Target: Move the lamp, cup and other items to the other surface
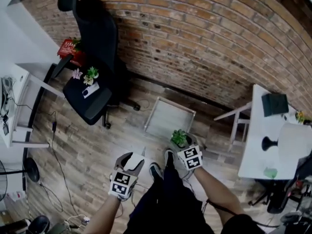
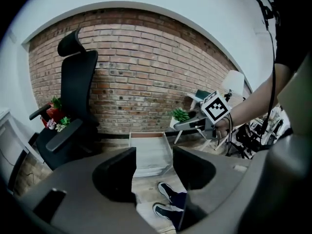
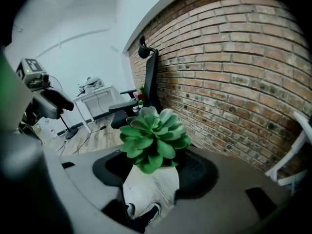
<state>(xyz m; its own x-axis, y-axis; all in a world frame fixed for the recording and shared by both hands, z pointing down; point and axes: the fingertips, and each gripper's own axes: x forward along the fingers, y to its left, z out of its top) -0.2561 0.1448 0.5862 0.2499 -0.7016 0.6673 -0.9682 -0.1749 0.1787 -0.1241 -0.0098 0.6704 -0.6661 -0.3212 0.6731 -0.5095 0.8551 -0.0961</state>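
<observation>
Left gripper (image 2: 153, 167): jaws well apart, nothing between them.
Right gripper (image 3: 153, 173): closed on potted succulent (image 3: 153, 138); pot appears white.
Potted succulent, position: held above the floor, near side, right of left gripper.

left gripper (image 1: 132, 162) spread empty, right gripper (image 1: 182, 145) clamping plant (image 1: 178, 136)

place: office or small studio workspace
wall: bare brick wall (image 2: 146, 67), straight ahead of the left gripper (image 2: 154, 160) jaws
seating: black office chair (image 2: 73, 111) with headrest and armrests, ahead-left of those jaws
desks: white desk (image 1: 258, 145) off to their right, second white desk (image 1: 12, 101) off to their left
floor: wood-look planks (image 1: 97, 150), loose cables (image 1: 58, 160) trailing across
</observation>
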